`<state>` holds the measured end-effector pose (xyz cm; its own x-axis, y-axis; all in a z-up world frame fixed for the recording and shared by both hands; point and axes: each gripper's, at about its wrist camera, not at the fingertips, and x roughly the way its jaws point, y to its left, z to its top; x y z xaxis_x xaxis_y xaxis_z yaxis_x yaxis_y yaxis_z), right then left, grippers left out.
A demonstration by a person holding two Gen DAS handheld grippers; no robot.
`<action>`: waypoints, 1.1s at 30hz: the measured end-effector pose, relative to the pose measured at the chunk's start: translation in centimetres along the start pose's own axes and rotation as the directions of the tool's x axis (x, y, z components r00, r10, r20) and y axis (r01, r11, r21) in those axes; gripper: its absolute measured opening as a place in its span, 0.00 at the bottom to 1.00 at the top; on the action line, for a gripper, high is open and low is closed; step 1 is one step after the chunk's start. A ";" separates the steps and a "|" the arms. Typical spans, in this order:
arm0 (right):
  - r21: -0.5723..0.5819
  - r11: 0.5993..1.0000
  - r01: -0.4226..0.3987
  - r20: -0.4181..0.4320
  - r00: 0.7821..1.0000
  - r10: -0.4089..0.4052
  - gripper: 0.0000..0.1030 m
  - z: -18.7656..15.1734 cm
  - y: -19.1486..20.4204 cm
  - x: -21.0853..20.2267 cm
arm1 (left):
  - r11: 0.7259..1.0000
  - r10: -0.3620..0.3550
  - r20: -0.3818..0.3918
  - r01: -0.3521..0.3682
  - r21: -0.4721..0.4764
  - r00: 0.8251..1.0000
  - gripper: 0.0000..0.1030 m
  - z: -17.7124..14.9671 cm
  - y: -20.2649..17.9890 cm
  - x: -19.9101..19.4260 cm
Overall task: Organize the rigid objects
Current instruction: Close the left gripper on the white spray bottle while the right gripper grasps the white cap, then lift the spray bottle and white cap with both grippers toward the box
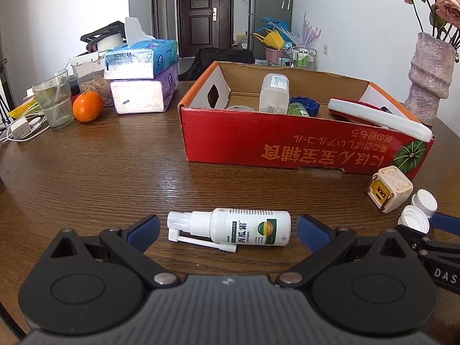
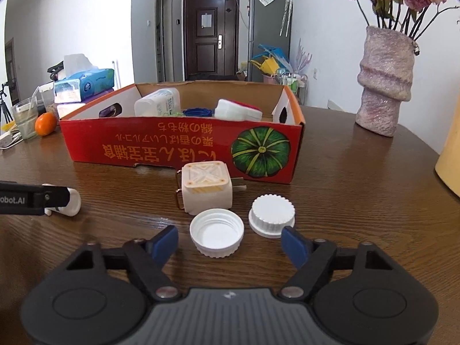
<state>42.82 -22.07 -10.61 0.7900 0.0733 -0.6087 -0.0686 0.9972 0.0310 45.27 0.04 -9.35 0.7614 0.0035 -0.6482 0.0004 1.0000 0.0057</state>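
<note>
A white spray bottle [image 1: 230,227] lies on its side on the wooden table, between the blue pads of my left gripper [image 1: 228,230], which stands open and apart from it. My right gripper [image 2: 230,241] is open around an upturned white cap [image 2: 217,237]; neither pad touches it. A second ribbed white cap [image 2: 271,215] rests just right of it, and a cream cube-shaped plug [image 2: 205,191] stands behind. The red cardboard box [image 2: 178,146] beyond holds a clear jar [image 1: 273,93], a blue lid [image 1: 306,105] and a white case [image 1: 379,119].
Tissue packs [image 1: 141,77], a glass [image 1: 54,100], an orange [image 1: 87,106] and a charger with cable [image 1: 20,130] crowd the far left. A pink vase with flowers [image 2: 385,80] stands at the right, with a yellow object [image 2: 450,155] at the right edge.
</note>
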 end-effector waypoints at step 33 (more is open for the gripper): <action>0.017 1.000 -0.003 0.008 1.000 0.003 0.38 0.3 0.0 0.3 | 0.999 0.002 -0.052 0.000 0.034 0.999 1.00 0.0 0.1 3.0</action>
<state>43.30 -22.08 -10.54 0.7949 0.0763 -0.6020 -0.0607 0.9971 0.0462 47.57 0.16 -11.26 0.7267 0.0053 -0.6869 0.0228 0.9992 0.0319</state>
